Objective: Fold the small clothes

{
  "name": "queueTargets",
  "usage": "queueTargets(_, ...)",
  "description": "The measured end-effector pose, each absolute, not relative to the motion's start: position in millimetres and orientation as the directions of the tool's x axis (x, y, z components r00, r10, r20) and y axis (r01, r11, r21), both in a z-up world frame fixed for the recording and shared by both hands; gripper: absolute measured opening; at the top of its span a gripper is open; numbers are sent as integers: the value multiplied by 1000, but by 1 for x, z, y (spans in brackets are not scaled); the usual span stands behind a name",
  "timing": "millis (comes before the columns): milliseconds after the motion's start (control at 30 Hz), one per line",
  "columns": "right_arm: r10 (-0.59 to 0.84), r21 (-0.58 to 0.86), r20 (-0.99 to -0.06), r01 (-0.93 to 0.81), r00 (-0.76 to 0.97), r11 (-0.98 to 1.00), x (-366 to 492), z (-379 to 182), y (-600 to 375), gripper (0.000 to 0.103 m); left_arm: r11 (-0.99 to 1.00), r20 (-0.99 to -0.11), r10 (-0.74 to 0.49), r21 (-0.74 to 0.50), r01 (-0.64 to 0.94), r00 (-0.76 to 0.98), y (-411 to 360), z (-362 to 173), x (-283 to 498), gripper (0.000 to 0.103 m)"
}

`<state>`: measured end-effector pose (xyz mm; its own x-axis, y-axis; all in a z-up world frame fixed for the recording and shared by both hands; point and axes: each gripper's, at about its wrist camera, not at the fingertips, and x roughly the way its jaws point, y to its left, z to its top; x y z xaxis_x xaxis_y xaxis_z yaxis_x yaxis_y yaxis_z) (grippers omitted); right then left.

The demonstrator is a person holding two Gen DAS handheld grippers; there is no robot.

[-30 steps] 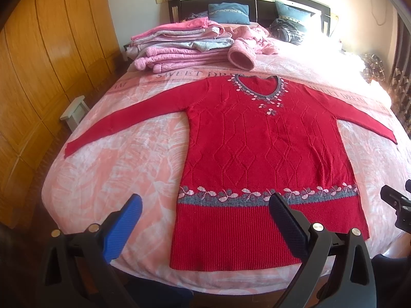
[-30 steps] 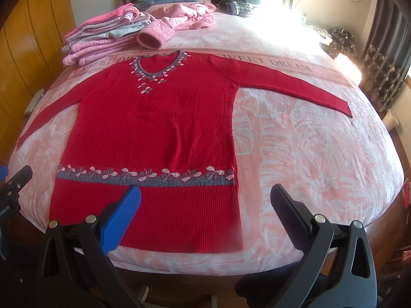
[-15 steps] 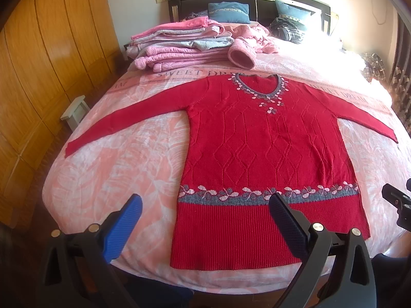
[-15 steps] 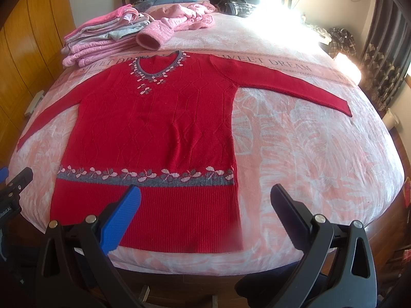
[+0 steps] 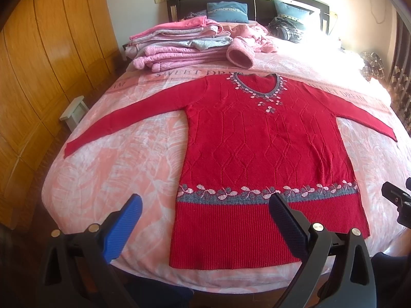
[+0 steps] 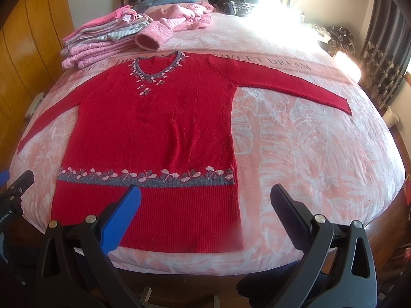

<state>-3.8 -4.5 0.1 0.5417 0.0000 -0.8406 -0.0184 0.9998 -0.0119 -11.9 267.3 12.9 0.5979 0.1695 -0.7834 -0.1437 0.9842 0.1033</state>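
Sweater (image 5: 262, 159) is lying flat on the bed (image 6: 321, 154), sleeves spread, hem just ahead of both tools. Left gripper (image 5: 203, 215) and right gripper (image 6: 205, 205) are hovering wide open, holding nothing (bare blanket lying outside each sleeve). Folded pile (image 5: 179, 46) is sitting far beyond the collar.

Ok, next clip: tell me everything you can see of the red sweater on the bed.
The red sweater is a long-sleeved knit with a raised diamond pattern, a grey V-neck trimmed with pale petals, a grey band of pink flowers above a ribbed hem. It lies flat, front up, unfolded, on the pink bedspread, neck toward the headboard, both sleeves spread outward, hem near the foot edge. Only the bedspread touches it; the open left hand-held gripper and right hand-held gripper hover short of the hem.
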Motion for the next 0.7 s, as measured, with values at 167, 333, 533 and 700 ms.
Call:
queueTargets(167, 3, -10, -842, -21, 539, 1000, -4, 0, -4, 100, 984, -783, 171, 105, -144, 598, 267, 13, -12, 99)
queueTargets(333, 6, -9, -843, -25, 538, 1000, -4, 0, -4, 100, 984, -783, 170, 104, -144, 598, 267, 13, -12, 99)
queueTargets(533, 10, -6, -844, -27, 537, 1000, -5, 0, -3, 100, 984, -785, 169, 103, -143, 597, 268, 12, -12, 99)
queueTargets(700, 12, -2, -844, -26, 536, 1000, -5, 0, -3, 100, 985, -787, 167, 101, -143, 594, 267, 10, -13, 99)
